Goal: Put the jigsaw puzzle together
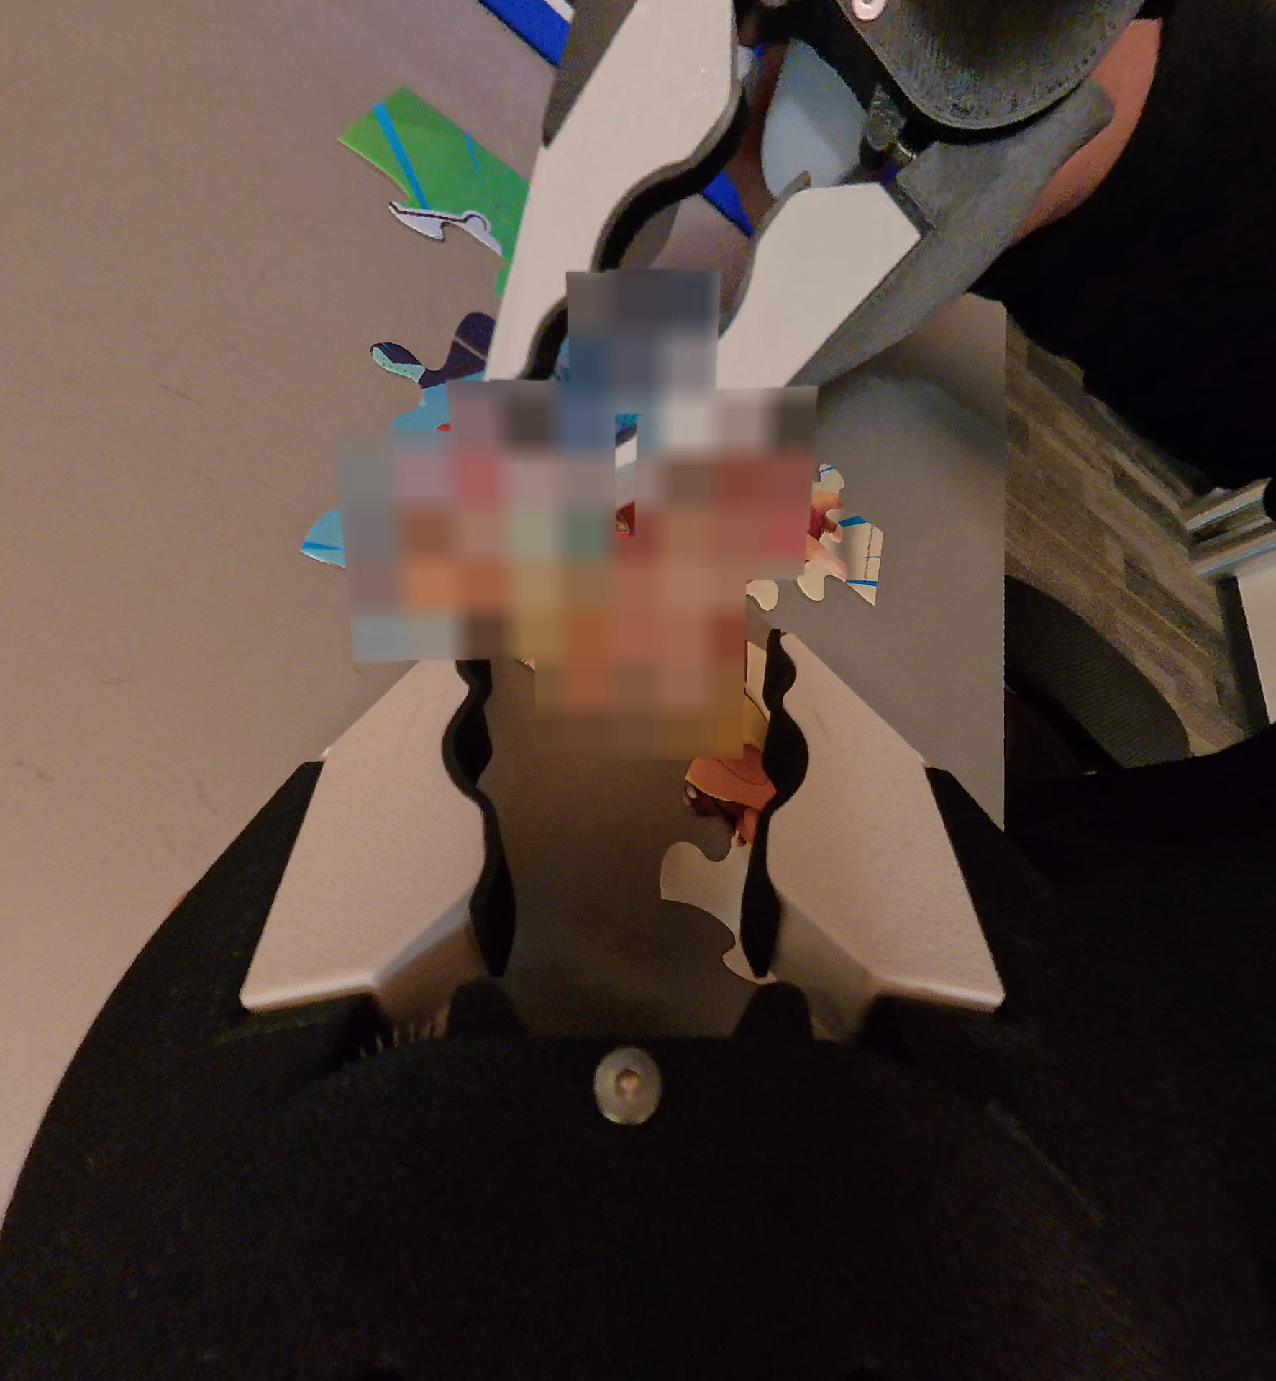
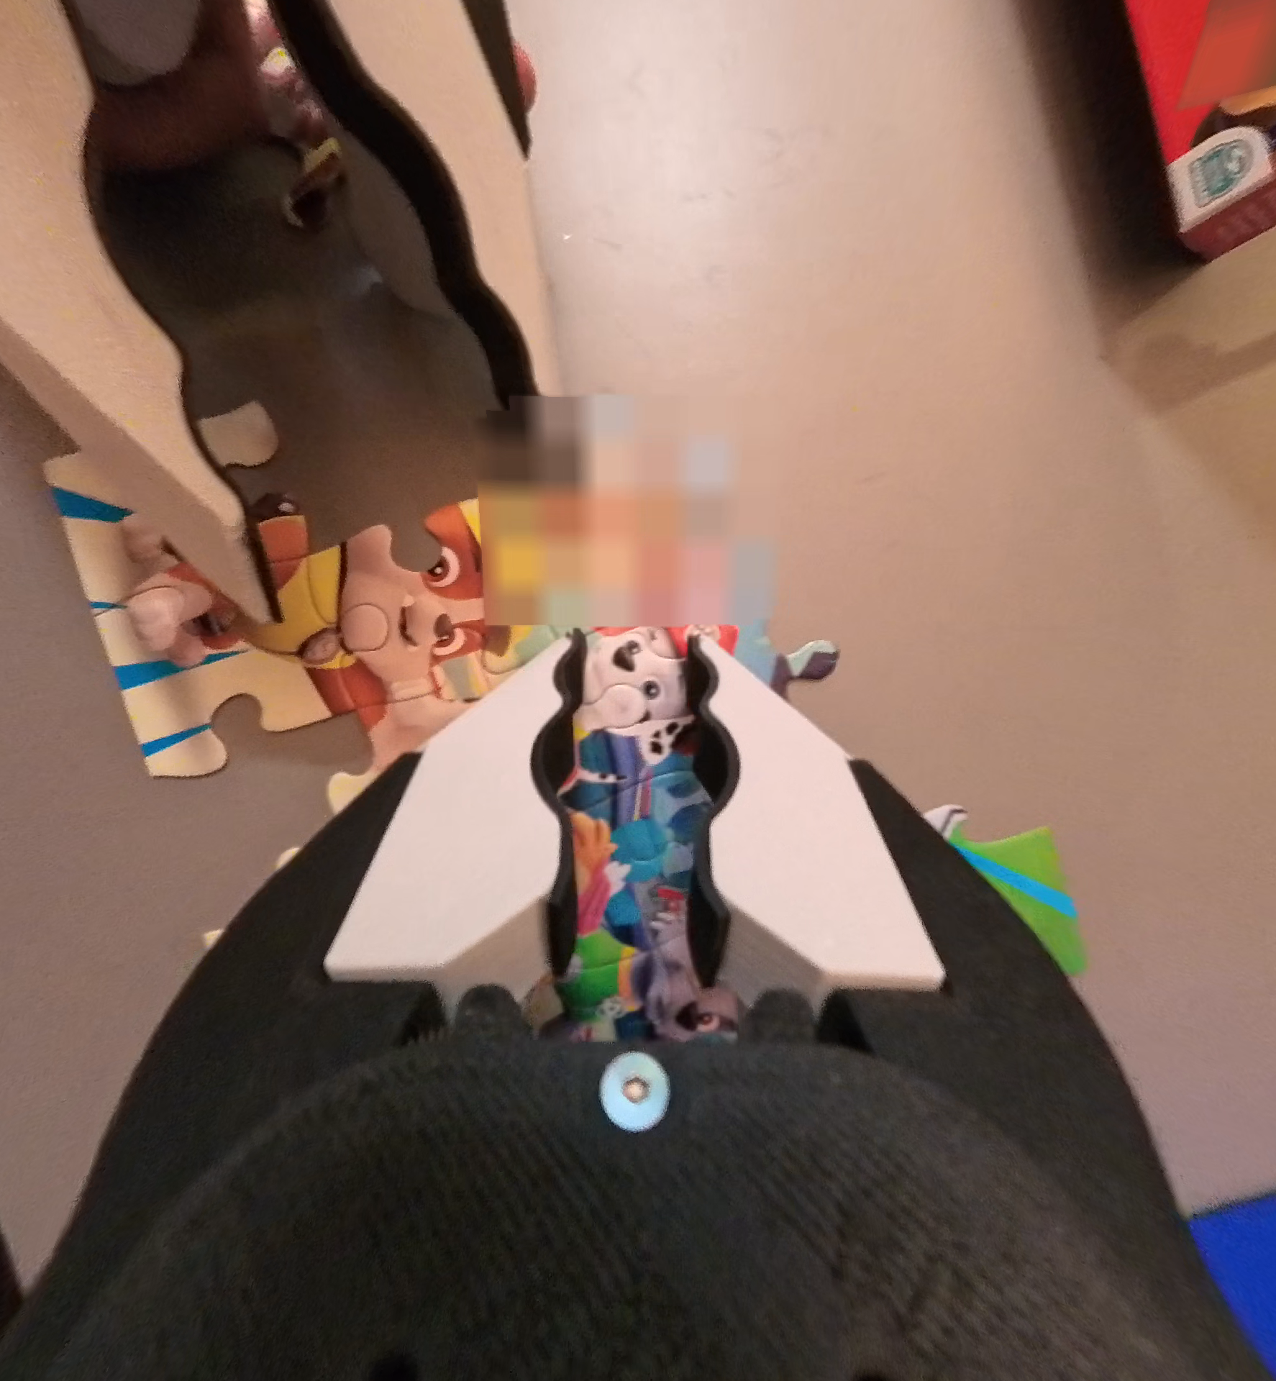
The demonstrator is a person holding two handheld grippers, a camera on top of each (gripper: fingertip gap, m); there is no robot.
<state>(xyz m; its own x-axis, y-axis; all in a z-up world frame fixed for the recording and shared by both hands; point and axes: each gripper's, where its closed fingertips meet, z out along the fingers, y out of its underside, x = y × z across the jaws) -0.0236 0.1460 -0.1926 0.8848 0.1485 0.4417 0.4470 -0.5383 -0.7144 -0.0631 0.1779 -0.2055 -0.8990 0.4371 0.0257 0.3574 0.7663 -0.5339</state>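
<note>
Hovering over the puzzle (image 2: 396, 643), both grippers are seen spread and bare; a red box (image 2: 1233, 127) is shown only in the right wrist view.

My cartoon jigsaw puzzle (image 2: 366, 635) lies flat and part-assembled on the beige table (image 2: 919, 523): a joined patch of puppy pictures with knobbed edges (some faces blurred). Its white, blue-striped corner section (image 2: 172, 717) sits left; a green piece (image 2: 1023, 897) right.
</note>
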